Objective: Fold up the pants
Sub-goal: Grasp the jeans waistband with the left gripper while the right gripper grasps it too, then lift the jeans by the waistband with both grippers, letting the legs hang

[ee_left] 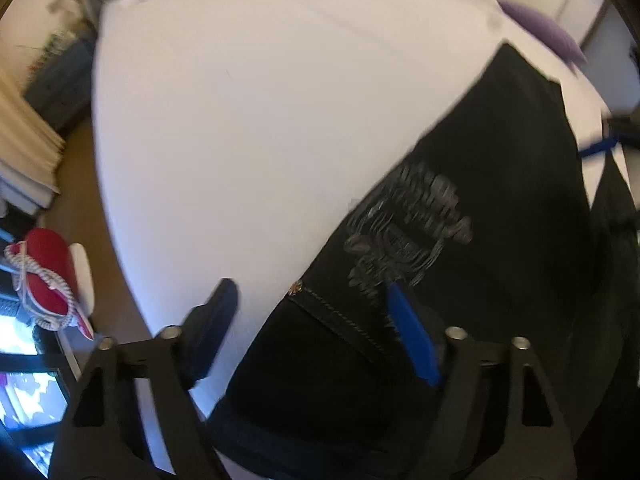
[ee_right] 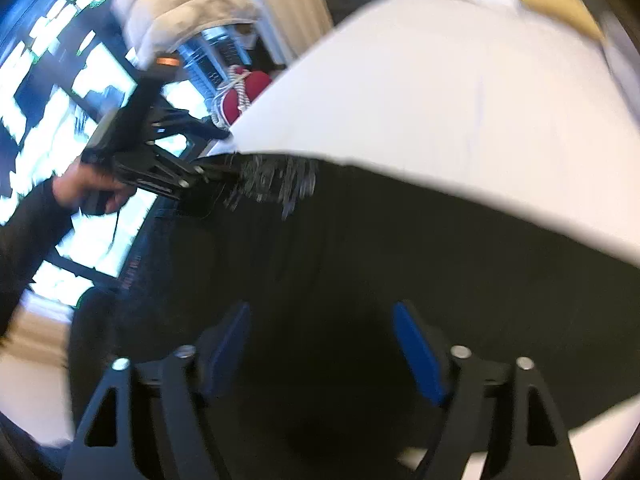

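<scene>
Left wrist view shows the black pants [ee_left: 480, 216] spread over a white bed sheet [ee_left: 240, 140], running from the lower centre of the frame up toward the upper right, with a grey printed design [ee_left: 404, 232] on the cloth near the middle right. The left gripper [ee_left: 310, 304] points down at the waist end: its dark finger at lower left sits over bare sheet, its blue-padded finger at lower right over the black fabric, and the jaws stand apart with the edge of the pants between them, the pads not pressing on it. A red shoe with white laces [ee_left: 48, 276] lies on the floor at the left edge, and a purple cushion [ee_left: 540, 32] shows in the upper right. Right wrist view has the pants [ee_right: 360, 260] filling the lower half of the frame, the white sheet [ee_right: 460, 100] above them. The right gripper [ee_right: 320, 312] hovers over the dark cloth with its fingers spread and nothing clamped between the blue pads. In the left of that frame a hand [ee_right: 86, 190] in a dark sleeve holds the left gripper [ee_right: 208, 174] at the pants' edge beside the print. Both pictures are blurred.
</scene>
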`<state>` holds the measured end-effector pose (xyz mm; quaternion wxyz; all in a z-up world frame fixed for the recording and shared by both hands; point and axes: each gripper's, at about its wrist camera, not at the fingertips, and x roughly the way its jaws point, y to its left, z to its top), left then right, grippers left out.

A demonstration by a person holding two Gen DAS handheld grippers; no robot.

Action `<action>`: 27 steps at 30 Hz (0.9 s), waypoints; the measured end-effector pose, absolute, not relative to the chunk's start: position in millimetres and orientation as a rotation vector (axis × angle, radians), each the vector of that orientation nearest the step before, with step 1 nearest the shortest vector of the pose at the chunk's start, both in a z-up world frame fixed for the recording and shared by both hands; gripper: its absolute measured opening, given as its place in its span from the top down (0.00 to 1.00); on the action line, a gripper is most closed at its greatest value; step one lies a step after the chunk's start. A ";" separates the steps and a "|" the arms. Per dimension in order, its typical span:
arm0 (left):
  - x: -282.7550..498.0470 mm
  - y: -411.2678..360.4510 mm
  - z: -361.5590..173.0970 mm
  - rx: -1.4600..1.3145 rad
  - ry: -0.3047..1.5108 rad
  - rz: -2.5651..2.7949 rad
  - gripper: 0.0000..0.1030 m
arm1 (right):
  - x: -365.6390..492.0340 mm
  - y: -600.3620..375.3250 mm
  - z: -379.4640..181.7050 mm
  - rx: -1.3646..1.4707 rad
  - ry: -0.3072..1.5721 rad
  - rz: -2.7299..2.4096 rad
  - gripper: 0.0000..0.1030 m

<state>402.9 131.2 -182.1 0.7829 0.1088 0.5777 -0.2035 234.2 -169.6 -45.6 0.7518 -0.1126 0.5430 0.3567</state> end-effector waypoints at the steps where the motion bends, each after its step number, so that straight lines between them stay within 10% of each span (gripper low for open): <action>1: 407.4 132.5 -189.7 0.234 1.270 -0.465 0.36 | 243.3 -165.1 -48.0 -0.289 1.159 0.785 0.28; 11: 438.3 141.8 -211.6 0.209 1.349 -0.533 0.39 | 296.6 -133.3 -63.7 -0.368 1.114 0.848 0.35; 17: 433.4 136.3 -209.4 0.182 1.357 -0.544 0.86 | 311.9 -119.3 -65.9 -0.414 1.110 0.838 0.34; 27: 363.4 155.4 -155.6 0.128 1.126 -0.451 0.92 | 308.4 -91.3 -68.8 -0.567 1.069 0.911 0.43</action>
